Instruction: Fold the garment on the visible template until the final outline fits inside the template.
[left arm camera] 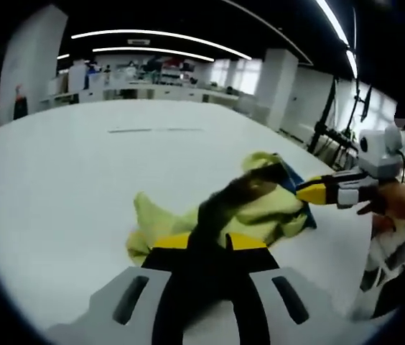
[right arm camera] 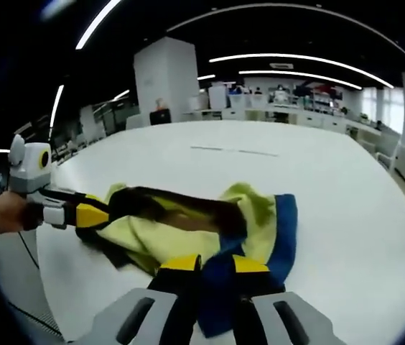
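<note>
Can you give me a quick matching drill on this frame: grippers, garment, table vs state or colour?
Column A:
1. left hand-held gripper
2. right hand-held gripper
3. garment
4. table

Column B:
a. bare white surface
b. shut on a blue part of the cloth
c. shut on a dark strip of the cloth
d. bunched up, yellow-green with blue and dark parts

Pairs: 1-c, 2-b, 3-d, 4-a
</note>
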A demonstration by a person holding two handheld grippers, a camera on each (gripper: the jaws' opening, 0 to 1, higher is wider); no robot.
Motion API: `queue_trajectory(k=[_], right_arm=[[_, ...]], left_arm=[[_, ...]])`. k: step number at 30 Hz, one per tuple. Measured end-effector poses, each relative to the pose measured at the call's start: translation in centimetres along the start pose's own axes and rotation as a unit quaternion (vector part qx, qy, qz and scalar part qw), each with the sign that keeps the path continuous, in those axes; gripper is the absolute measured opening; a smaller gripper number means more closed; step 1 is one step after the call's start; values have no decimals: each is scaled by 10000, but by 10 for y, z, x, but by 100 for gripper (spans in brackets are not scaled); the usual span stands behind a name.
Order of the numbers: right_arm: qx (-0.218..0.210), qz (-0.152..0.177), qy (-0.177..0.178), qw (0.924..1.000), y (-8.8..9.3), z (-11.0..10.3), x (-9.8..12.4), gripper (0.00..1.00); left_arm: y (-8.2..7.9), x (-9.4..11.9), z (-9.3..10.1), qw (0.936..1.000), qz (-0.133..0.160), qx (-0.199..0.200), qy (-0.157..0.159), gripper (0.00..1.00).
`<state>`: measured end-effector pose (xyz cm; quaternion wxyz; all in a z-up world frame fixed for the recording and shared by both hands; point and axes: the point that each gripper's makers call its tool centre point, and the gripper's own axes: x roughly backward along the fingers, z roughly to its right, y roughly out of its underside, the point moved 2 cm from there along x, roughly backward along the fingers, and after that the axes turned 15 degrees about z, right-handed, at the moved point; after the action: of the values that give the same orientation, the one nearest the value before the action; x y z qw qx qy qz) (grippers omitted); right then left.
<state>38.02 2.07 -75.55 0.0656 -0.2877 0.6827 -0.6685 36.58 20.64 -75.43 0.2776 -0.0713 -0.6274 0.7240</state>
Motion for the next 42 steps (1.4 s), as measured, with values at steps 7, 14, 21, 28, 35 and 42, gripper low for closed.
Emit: queue_trajectory(k=[7, 14, 21, 28, 35, 42], right_arm=[[-61, -37, 145, 9999, 1, 5, -5, 0], [-135, -48, 232, 9996, 2, 7, -6, 0], [-97, 78, 314, 9994, -7, 12, 1, 0], [-105, 352, 340, 9987, -30, 12, 10, 0], [11, 640, 391, 9972, -59, 15, 15, 0], [162, 853, 485, 9950, -89, 21, 14, 0]], left_arm=[[2, -5, -2, 10000, -70, 42, 23, 0], [1, -3, -3, 10000, -55, 50, -22, 0], [-7, 4, -5, 9999, 75, 79, -91, 0], [-26, 13, -6, 9993, 282, 93, -224, 0], [-52, 19, -6, 9979, 554, 69, -342, 0], [-88, 21, -7, 9940, 1008, 44, -422, 0]])
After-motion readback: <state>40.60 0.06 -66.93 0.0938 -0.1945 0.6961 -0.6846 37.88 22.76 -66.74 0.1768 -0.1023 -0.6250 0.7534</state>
